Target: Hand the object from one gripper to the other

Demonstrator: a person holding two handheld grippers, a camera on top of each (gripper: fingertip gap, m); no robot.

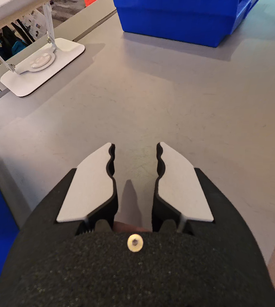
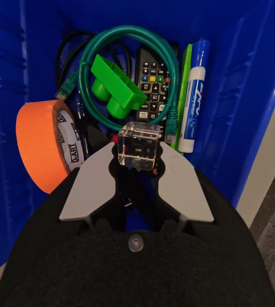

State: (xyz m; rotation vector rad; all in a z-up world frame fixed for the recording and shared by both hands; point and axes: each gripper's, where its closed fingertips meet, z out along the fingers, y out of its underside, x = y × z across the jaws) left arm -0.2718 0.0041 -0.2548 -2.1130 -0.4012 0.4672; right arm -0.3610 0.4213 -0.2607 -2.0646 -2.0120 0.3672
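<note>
Writing only turns up in the right wrist view, all on stuff in the blue bin. The orange tape roll has a white inner core with a black printed brand mark repeated all round it, sharp enough to read. The marker has a white and blue label with a big logo and smaller lines of print running along the barrel. The black remote has white lettering and symbols on its keys, seen upside down, plus four coloured buttons. A few of those key marks show warped through the clear cube. In the left wrist view nothing's readable.
</note>
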